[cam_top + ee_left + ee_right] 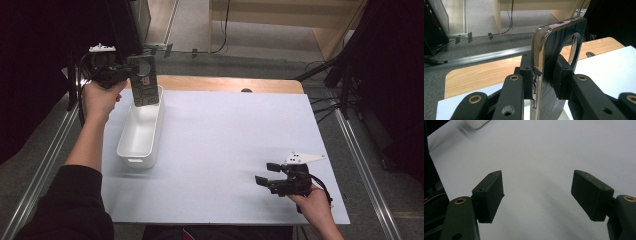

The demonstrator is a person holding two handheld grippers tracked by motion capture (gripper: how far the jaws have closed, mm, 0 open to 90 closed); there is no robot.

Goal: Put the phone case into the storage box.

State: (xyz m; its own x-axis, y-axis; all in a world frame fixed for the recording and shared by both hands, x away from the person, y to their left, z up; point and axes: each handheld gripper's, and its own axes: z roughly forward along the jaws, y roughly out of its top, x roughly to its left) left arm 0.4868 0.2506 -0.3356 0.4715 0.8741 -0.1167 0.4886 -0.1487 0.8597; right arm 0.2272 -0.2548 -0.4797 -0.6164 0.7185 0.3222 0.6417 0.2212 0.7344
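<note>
- The phone case, dark with a swirling pattern and a round hole near its top, is hanging upright in the air over the far end of the white bin, close to the table's far left corner.
- Nearest the person, the right gripper is resting low over the white sheet near the near right corner, its jaws standing wide apart with nothing between them; the right hand is gripping it from behind.
- In the right gripper view, the two black pads are showing bare white sheet in the gap between them.
- Farther along the left edge, the white bin is lying lengthwise on the sheet, running from mid-table toward the far edge.
- Above it, the left gripper is clamping the phone case, with the left hand holding it up off the table.
- In the left gripper view, the phone case is standing edge-on between the two pads, its shiny rim facing the camera and both jaws pressing against its faces.
- Beyond the far edge, a strip of bare wooden table is showing past the sheet.
</note>
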